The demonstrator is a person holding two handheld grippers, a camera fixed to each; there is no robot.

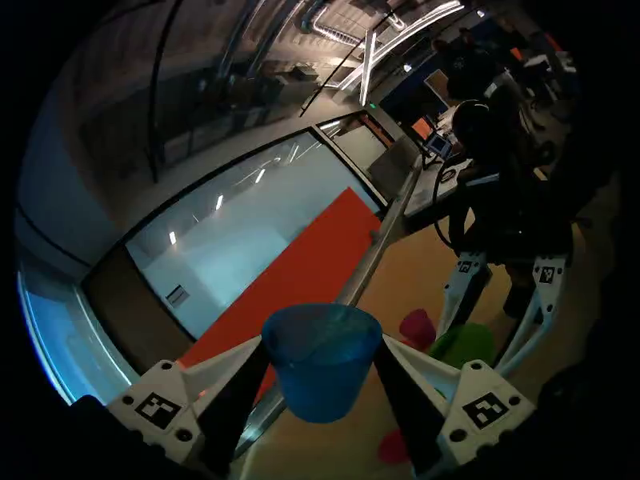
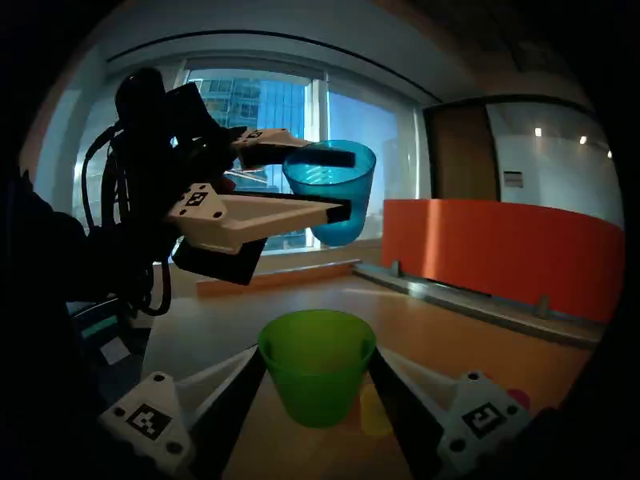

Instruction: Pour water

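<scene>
My left gripper (image 1: 322, 352) is shut on a translucent blue cup (image 1: 322, 372), both fingers pressing its sides. In the right gripper view that left gripper (image 2: 346, 184) holds the blue cup (image 2: 330, 188) high in the air, nearly upright, above and a little behind the green cup. My right gripper (image 2: 318, 360) is shut on a green cup (image 2: 318, 376) low over the wooden table (image 2: 448, 336). The left gripper view shows the right gripper (image 1: 480, 336) lower right with the green cup (image 1: 460, 348). I cannot tell whether either cup holds water.
A pink cup (image 1: 418, 326) stands on the table beside the green one. Yellow (image 2: 374, 412) and pink (image 2: 518, 398) items lie on the table near my right gripper. An orange panel (image 2: 512, 240) lines the table's far edge, with windows behind. A person's dark sleeve (image 2: 48, 264) is at the left.
</scene>
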